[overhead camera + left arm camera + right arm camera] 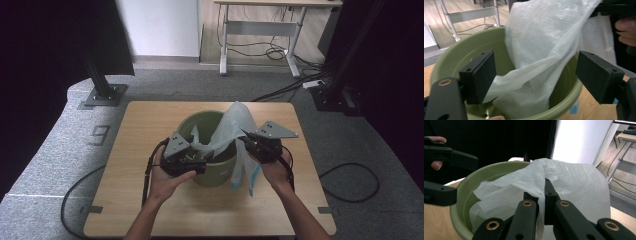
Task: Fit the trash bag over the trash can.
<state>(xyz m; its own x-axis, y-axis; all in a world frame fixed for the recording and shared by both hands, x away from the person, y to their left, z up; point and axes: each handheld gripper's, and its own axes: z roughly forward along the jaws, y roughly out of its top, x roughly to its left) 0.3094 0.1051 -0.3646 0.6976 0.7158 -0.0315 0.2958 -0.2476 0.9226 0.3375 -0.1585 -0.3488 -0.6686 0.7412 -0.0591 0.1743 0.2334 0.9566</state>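
Where crinkled translucent bag [231, 131] drapes, round green bucket [200, 124]

A wooden table [150, 200] with rounded corners stands on grey carpet [50, 160]. Left of the table the carpet bears a white number [100, 135]. Beyond the table's far left corner a black post [102, 87] rises from a metal foot. Farther back, past the table, a white desk frame [260, 30] stands on a wooden floor among loose cables [272, 50], beside a white wall [160, 27]. Black cables [352, 182] loop on the carpet right of the table.

Black tongs [200, 167], grey 3-cornered plates, brass-ringed screws
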